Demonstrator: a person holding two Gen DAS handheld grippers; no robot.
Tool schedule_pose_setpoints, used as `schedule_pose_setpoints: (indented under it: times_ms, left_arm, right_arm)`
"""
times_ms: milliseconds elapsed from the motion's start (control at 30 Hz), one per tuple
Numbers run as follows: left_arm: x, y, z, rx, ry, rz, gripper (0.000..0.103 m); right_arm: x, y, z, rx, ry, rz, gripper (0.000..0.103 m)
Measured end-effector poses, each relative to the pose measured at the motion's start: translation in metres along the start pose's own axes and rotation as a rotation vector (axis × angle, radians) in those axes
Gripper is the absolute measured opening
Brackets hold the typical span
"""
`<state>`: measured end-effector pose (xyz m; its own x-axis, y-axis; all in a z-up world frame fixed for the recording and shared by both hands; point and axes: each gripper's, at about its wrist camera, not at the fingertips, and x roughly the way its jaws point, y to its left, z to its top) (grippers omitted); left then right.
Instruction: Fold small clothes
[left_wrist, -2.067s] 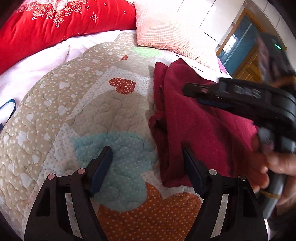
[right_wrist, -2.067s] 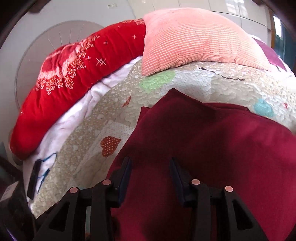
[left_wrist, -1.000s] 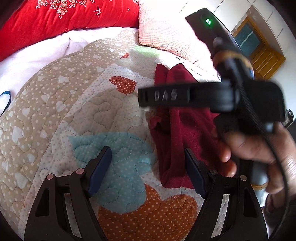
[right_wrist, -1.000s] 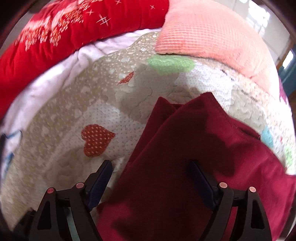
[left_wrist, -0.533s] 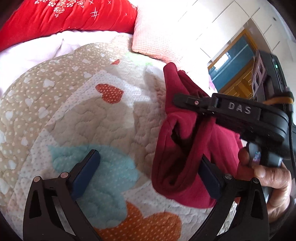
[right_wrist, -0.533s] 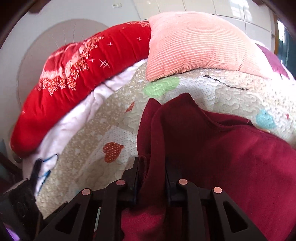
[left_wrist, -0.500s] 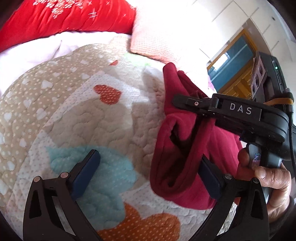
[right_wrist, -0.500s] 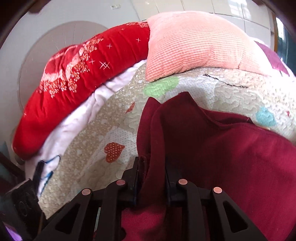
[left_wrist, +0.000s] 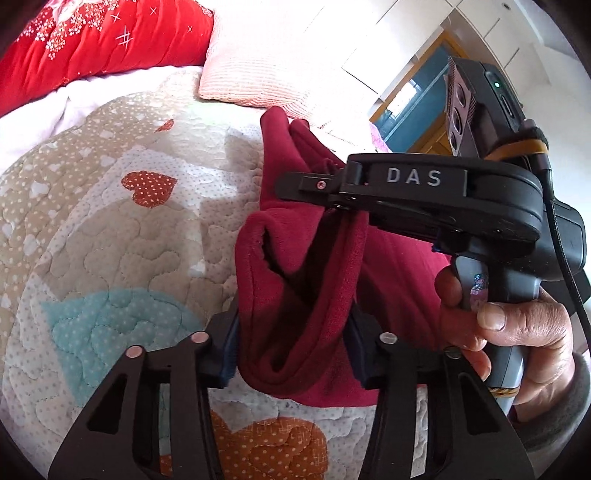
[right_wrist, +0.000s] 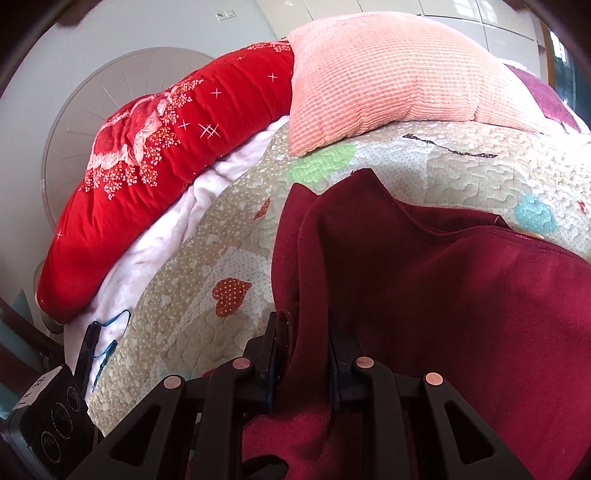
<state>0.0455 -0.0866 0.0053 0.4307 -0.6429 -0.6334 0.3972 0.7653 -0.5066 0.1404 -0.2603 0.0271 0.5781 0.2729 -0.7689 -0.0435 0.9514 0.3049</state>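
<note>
The left gripper (left_wrist: 291, 341) has just been closing and its pads now clamp a thick bunch of the dark red fleece garment (left_wrist: 295, 295). The right gripper (right_wrist: 301, 363) pinches the same garment's raised side edge. The garment lies on the heart-patterned quilted bedspread (left_wrist: 110, 229), part lifted. It looks soft, light and floppy, so holding layered edges suits it. Beside the garment the bedspread is bare; the pink ribbed pillow (right_wrist: 384, 74) sits beyond it.
</note>
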Motion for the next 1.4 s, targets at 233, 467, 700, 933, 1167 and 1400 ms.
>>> schedule_pose_setpoints:
  times_ms: [233, 467, 700, 933, 1167, 1400]
  left_arm:
    - [-0.009, 0.001, -0.006, 0.019, -0.004, -0.015, 0.027]
    - [-0.031, -0.034, -0.008, 0.037, -0.015, -0.114, 0.023]
    - [-0.023, -0.127, -0.003, 0.174, 0.005, -0.179, 0.023]
    - [0.047, -0.201, -0.022, 0.279, 0.109, -0.176, 0.023]
    - [0.082, -0.227, -0.048, 0.378, 0.189, -0.098, 0.027]
    - [0.076, -0.218, -0.044, 0.357, 0.220, -0.131, 0.031]
  right_arm:
    - [-0.007, -0.006, -0.004, 0.033, -0.022, 0.034, 0.020]
    - [-0.076, -0.018, -0.008, 0.002, -0.105, 0.086, 0.018]
    - [-0.163, -0.083, -0.029, 0.067, -0.222, 0.085, 0.017]
    - [-0.189, -0.176, -0.072, 0.220, -0.241, -0.003, 0.016]
    - [-0.173, -0.253, -0.110, 0.516, -0.241, 0.175, 0.030]
    - [-0.159, -0.251, -0.084, 0.549, -0.292, 0.236, 0.064]
